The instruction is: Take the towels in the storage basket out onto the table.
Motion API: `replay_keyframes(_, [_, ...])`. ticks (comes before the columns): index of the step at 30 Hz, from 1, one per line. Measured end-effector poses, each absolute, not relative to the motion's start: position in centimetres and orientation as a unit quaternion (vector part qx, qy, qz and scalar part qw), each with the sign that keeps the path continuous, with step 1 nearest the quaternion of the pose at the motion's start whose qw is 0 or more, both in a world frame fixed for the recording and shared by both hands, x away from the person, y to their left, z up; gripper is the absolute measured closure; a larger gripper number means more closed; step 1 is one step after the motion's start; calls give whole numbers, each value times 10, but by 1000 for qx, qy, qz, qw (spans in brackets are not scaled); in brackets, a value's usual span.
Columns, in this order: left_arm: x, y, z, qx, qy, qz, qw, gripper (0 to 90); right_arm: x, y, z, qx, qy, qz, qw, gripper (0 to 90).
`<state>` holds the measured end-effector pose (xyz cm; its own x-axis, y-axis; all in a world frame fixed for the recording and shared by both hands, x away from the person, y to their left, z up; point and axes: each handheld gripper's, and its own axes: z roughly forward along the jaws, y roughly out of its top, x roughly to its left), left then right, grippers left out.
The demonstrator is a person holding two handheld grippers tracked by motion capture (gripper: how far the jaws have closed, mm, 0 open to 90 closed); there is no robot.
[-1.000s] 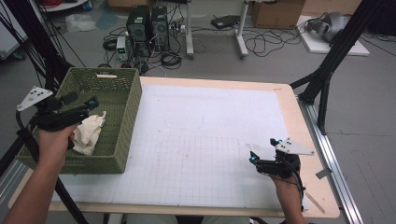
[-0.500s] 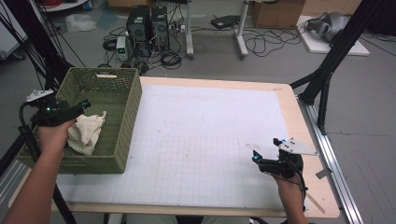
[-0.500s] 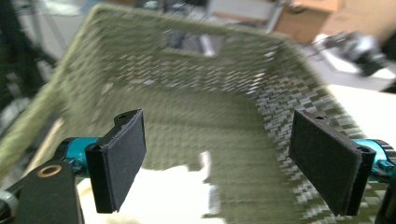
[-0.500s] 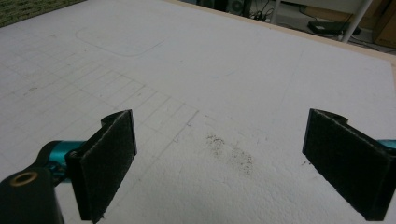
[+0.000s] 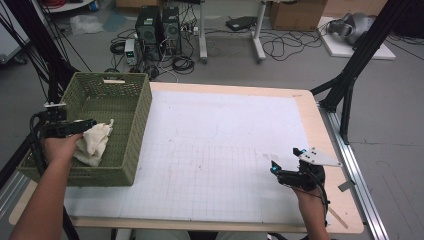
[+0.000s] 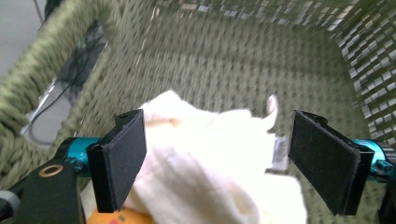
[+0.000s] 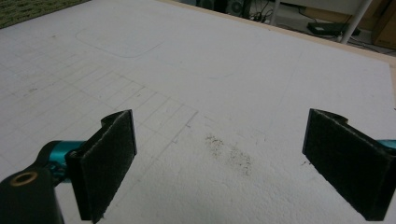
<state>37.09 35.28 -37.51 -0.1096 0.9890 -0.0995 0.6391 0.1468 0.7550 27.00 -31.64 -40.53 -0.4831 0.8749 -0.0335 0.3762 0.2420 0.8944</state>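
The white cloth (image 5: 94, 143) lies crumpled inside the green woven basket (image 5: 132, 145), against its left wall and toward the near end, at the left edge of the counter (image 5: 225, 125). In the left gripper view the cloth (image 6: 210, 163) fills the space below and between the two black jaws, a small fabric tag sticking up from its far edge and something orange just showing under it at the bottom; what the orange thing is cannot be told.

The left tool (image 5: 85, 123) hangs over the basket's left rim, just above the cloth, held by the person's left hand (image 5: 60, 147). Its jaws stand wide apart, released, with the cloth lying loose beneath them; neither pad (image 6: 122, 161) presses on the cloth.

The right tool (image 5: 274, 167) sits low over the near right part of the counter, well apart from the basket, with the person's right hand (image 5: 305, 192) behind it. In the right gripper view its jaws are also spread wide with nothing between them, only the white gridded mat (image 7: 224, 84) and a faint dark smudge (image 7: 229, 149) on it. A grey three-cornered plate (image 5: 317, 157) rides on top of this tool.
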Motion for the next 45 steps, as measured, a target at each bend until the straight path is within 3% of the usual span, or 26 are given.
replay_keyframes(11, [379,353,-389,605,719,241,242,238,269,-317,-406,425,737,447,278,91])
replay_keyframes(20, [386,353,-408,611,749,194,171,211,269,-317,-406,422,740,445,277,91])
replay_keyframes(27, [392,352,-414,614,751,182,160,187,270,-319,-407,427,739,446,271,91])
replay_keyframes(29, [392,352,-413,612,754,178,157,252,270,-318,-408,426,739,445,272,91])
replay_keyframes(33, [389,350,-406,625,744,180,150,586,271,-319,-408,427,740,443,271,91])
replay_keyframes(35, [389,350,-405,625,744,177,154,690,271,-318,-408,429,740,443,270,91])
replay_keyframes(38, [388,350,-400,622,739,171,195,738,271,-319,-407,428,739,443,272,91])
replay_keyframes(45, [382,352,-384,602,715,219,279,738,270,-320,-407,433,736,445,271,91])
